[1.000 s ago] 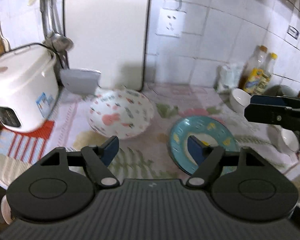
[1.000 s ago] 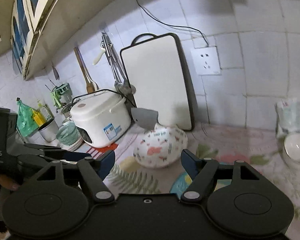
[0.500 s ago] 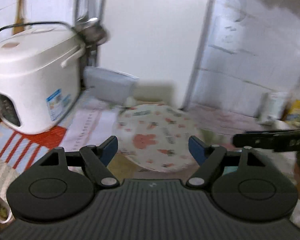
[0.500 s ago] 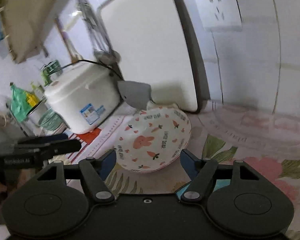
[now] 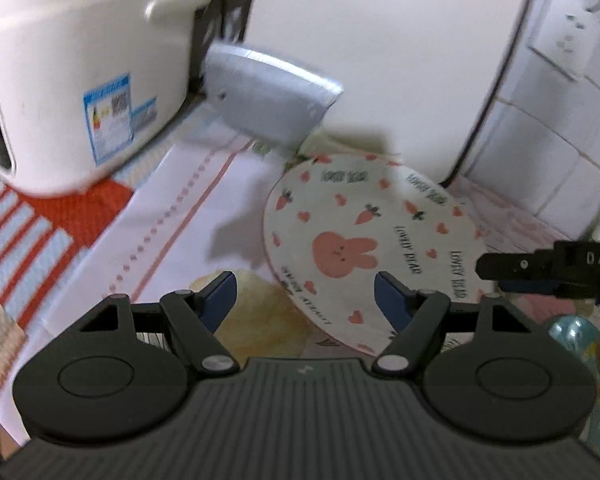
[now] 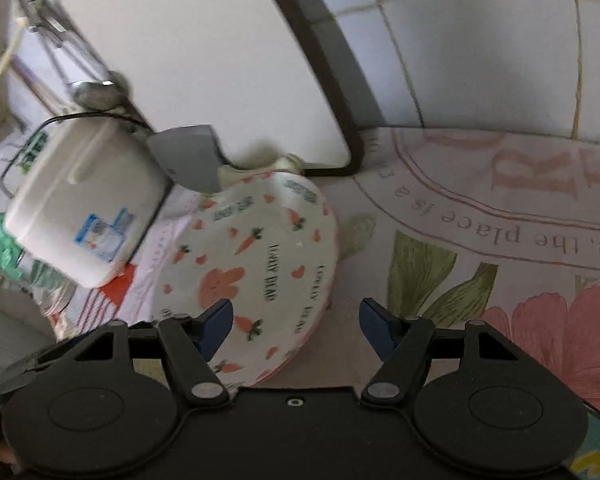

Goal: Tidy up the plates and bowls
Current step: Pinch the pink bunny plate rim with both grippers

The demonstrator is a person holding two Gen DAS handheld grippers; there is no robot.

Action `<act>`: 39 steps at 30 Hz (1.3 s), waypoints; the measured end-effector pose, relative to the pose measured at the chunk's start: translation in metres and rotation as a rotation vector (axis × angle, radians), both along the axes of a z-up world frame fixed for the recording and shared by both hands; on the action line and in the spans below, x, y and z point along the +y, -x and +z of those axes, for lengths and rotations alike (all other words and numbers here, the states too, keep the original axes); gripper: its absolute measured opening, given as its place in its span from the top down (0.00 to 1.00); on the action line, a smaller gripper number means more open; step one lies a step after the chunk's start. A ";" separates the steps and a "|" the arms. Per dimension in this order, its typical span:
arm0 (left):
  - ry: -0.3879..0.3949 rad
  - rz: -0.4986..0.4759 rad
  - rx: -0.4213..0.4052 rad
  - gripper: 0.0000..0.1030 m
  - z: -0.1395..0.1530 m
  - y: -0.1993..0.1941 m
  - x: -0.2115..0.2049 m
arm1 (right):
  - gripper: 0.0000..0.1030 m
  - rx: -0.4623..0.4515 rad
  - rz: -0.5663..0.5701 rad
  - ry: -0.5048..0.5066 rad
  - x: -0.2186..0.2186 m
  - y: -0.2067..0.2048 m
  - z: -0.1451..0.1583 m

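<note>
Left wrist view: left gripper (image 5: 304, 296) jaws wide, empty, above bunny plate (image 5: 372, 248) near the back edge of the surface (image 5: 172, 216). Could have knocked the plate into the knife (image 5: 268, 100) just behind.

Right wrist view: right gripper (image 6: 296, 316) jaws wide, just closed a little, nothing pinched yet. Could have bumped the other gripper over the same plate.

Rabbit-pattern plates (image 5: 364, 240): 1
Teal plates (image 5: 572, 330): 1, only an edge in view
Rice cookers (image 5: 80, 64): 1
Cutting boards (image 5: 400, 48): 1
Cleaver blades (image 5: 268, 100): 1
Wall sockets (image 5: 560, 36): 1
Grippers: 2, left gripper (image 5: 302, 294) and right gripper (image 6: 296, 322)
</note>
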State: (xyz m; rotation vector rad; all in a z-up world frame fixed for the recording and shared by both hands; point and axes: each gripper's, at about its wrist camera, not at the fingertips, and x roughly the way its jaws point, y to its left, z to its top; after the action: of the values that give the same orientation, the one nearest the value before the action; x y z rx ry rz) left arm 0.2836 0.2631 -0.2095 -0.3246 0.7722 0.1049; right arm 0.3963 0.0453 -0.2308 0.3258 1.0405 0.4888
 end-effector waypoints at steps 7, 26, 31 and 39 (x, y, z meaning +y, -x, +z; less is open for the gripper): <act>0.142 0.055 0.065 0.63 -0.020 -0.006 0.012 | 0.48 0.034 -0.043 -0.053 -0.003 -0.009 -0.016; 0.144 0.096 0.102 0.81 -0.026 -0.018 0.006 | 0.85 0.028 -0.006 -0.050 0.008 -0.003 -0.028; 0.118 0.102 0.115 0.81 -0.018 -0.006 0.000 | 0.83 -0.016 0.038 0.024 0.017 0.018 -0.008; 0.068 0.050 0.039 0.81 0.030 0.034 -0.018 | 0.83 -0.066 0.050 0.003 0.000 0.046 0.037</act>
State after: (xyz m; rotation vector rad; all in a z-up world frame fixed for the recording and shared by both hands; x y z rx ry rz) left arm 0.2500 0.2448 -0.1793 -0.4078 0.8076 0.1321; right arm 0.3500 0.0451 -0.1940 0.2794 0.9875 0.5395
